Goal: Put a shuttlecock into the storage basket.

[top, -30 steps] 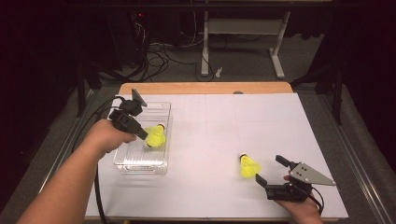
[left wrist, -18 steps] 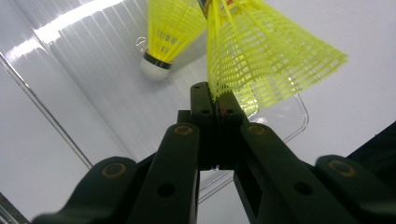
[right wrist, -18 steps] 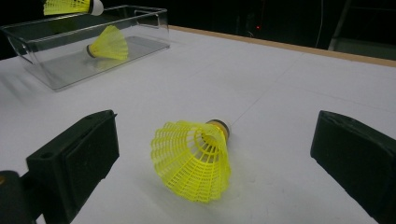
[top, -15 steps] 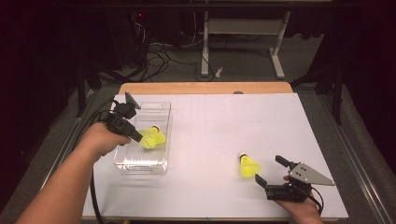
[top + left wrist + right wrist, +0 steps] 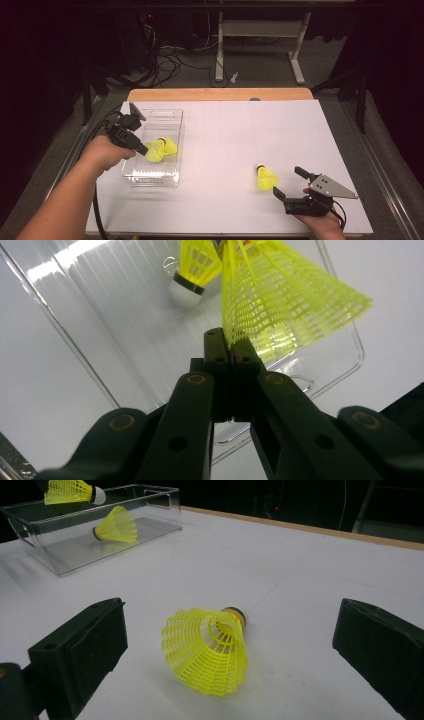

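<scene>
Moved since earlier: left claw [image 5: 141,148] has carried its yellow shuttlecock [image 5: 162,149] lower and closer to the near end of the clear bin [image 5: 172,131]; the right claw [image 5: 289,182] has kept its place.
Meaning for the work: likely the last stretch before release, with the held shuttlecock already over the bin's inside.
Left claw state: clamped on the plastic skirt's edge, jaws pressed together on it in the left gripper view [image 5: 231,347].
Right claw state: jaws wide apart, holding nothing.
Second shuttlecock [image 5: 209,647]: lying on its side on the white surface [image 5: 240,130], just ahead of the right claw, not touched.
In the bin: another shuttlecock [image 5: 195,267] lies on its floor.
Hard to make out: whether the held skirt brushes the bin wall; the held shuttlecock's cork is cut off in the left gripper view.
</scene>
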`<control>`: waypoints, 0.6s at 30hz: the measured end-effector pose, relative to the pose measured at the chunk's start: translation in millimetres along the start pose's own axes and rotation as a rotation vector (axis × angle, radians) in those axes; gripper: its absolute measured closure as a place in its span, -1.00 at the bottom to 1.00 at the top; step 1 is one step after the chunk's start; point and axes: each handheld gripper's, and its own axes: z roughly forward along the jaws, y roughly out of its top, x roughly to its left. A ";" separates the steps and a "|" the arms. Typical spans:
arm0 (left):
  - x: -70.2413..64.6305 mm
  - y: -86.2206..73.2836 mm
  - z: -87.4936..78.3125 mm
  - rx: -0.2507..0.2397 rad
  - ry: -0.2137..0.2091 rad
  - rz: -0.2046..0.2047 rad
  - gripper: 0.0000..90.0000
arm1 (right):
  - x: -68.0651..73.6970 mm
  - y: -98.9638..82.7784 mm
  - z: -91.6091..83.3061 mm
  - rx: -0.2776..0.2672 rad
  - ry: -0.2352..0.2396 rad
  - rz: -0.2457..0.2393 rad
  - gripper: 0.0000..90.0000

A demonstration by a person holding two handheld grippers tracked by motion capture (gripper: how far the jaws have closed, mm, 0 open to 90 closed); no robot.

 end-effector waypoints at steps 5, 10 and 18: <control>4.2 -2.0 1.5 -0.002 0.004 -0.011 0.98 | 0.4 -0.1 0.3 0.002 0.002 0.000 -0.96; 8.4 -1.8 -2.4 -0.006 0.000 -0.023 0.98 | 0.4 -0.4 0.7 0.003 0.003 0.001 -0.96; 16.7 3.8 -12.9 -0.017 0.013 -0.055 0.98 | 0.3 -0.6 1.4 0.004 0.004 0.001 -0.96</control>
